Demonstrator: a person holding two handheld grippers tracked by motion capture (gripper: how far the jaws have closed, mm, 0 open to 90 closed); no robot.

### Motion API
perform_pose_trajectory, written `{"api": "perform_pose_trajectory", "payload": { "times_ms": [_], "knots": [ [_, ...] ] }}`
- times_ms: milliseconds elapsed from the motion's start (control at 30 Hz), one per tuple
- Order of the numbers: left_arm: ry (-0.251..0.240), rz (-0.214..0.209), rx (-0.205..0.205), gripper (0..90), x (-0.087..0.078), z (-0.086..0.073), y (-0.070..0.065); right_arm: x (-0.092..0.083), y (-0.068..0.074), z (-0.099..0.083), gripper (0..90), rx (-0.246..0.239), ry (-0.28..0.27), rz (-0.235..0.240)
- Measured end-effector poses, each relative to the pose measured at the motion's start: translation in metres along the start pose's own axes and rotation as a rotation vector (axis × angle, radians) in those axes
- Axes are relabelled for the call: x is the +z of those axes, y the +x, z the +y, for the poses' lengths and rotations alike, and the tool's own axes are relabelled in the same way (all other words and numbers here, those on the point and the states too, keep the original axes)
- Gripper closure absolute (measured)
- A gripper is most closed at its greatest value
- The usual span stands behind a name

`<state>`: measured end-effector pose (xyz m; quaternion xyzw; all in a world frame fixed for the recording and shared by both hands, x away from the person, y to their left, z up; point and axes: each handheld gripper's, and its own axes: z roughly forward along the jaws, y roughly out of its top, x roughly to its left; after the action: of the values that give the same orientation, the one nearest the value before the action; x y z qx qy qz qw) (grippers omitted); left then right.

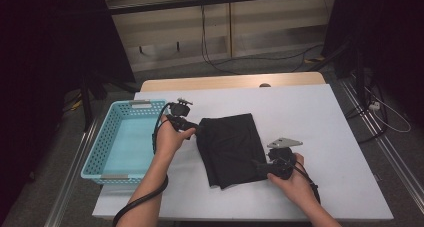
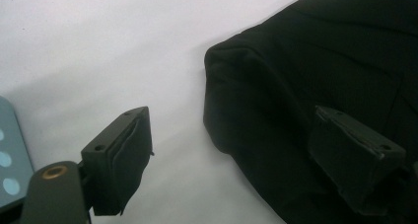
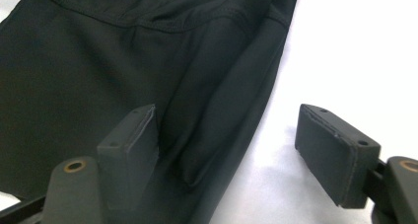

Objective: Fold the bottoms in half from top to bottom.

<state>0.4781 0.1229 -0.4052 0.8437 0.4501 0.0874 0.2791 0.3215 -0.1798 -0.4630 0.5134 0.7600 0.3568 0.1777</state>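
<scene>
Light falls from above on the white table (image 1: 320,137), bright but without glare; the room around is dim. The black cloth (image 1: 231,147) shows few details. Close views are slightly soft.

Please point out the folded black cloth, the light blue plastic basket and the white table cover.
Folded black cloth (image 1: 231,147), high view, middle of its top surface.
Light blue plastic basket (image 1: 94,157), high view, its left perforated wall.
White table cover (image 1: 320,122), high view, bare area right of the cloth.

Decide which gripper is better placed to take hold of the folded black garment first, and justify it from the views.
Right, probably. The right gripper straddles the black garment's folded edge, cloth lying between its open jaws. The left gripper also stands open at a corner, one jaw over bare table.
</scene>
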Motion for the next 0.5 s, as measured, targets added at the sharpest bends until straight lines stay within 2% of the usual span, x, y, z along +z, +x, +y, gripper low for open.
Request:
{"api": "perform_pose_trajectory", "payload": {
  "times_ms": [233,500],
  "knots": [
    [-0.002,0.001,-0.003,16.6,0.0002,-0.0006,-0.0003,0.0001,0.0022,-0.0011,25.7,0.006,-0.005,-0.006],
    [0.0,0.0,0.007,15.9,-0.0007,0.0008,-0.002,-0.0006,0.0073,-0.0018,35.3,0.026,-0.011,-0.009]
  ]
}}
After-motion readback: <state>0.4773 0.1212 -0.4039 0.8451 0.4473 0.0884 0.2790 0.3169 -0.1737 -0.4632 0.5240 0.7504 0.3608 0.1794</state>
